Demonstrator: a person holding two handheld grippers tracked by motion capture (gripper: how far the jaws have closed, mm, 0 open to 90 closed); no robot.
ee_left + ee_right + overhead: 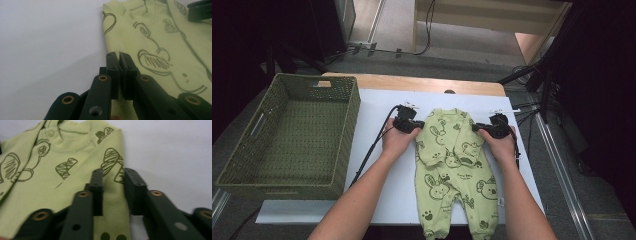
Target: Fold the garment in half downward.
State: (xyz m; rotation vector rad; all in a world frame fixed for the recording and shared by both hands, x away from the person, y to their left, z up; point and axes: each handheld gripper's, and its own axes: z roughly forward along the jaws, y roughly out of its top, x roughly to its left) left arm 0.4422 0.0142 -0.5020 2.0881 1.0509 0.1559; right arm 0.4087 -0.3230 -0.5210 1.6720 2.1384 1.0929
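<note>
A light green baby romper printed with animals lies flat on the white board, neck end away from the person. My left gripper is at its left shoulder. In the left gripper view its jaws are shut on the romper's side edge, and green cloth shows between them lower down. My right gripper is at the right shoulder. In the right gripper view its jaws stand a little apart, straddling the romper's right edge, with flat cloth between them.
A green woven basket stands at the left of the board, with nothing in it. A wooden table edge runs behind the board. Cables trail from both grippers. Dark stands and floor cables lie to the right.
</note>
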